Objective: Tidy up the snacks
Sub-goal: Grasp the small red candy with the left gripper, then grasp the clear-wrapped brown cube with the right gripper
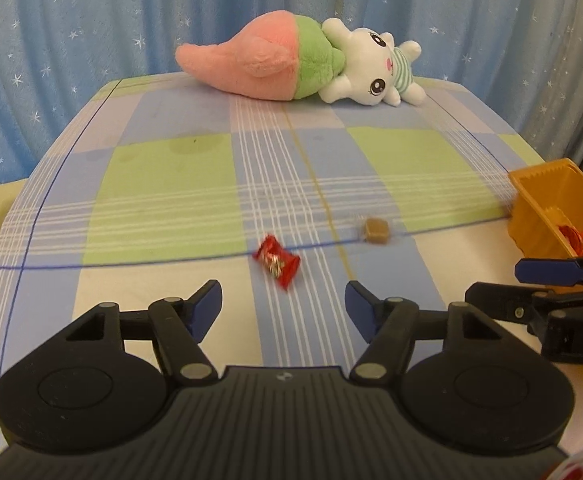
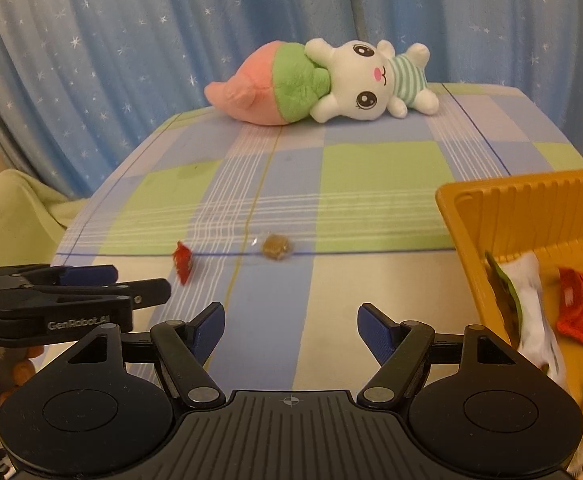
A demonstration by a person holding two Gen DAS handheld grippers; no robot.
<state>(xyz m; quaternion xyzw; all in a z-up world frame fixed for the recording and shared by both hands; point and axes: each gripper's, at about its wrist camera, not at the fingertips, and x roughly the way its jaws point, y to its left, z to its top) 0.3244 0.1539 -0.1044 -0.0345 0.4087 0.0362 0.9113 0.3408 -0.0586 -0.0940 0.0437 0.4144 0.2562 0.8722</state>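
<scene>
Both grippers' fingers spread w/ nothing held; only right wrist view shows white packet (image 2: pixel 539 312) inside orange tray (image 2: pixel 467 220).

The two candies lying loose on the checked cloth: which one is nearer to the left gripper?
The red-wrapped candy. It lies just ahead of the open left gripper, while the brown candy in clear wrap sits farther off, toward the orange tray.

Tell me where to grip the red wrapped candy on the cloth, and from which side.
Probably pinch the red candy across its plump middle, not the twisted ends. It lies flat and slanted on the tablecloth, just ahead of the open left gripper, so come down from above with that gripper, turned so its fingers straddle the short width.
</scene>
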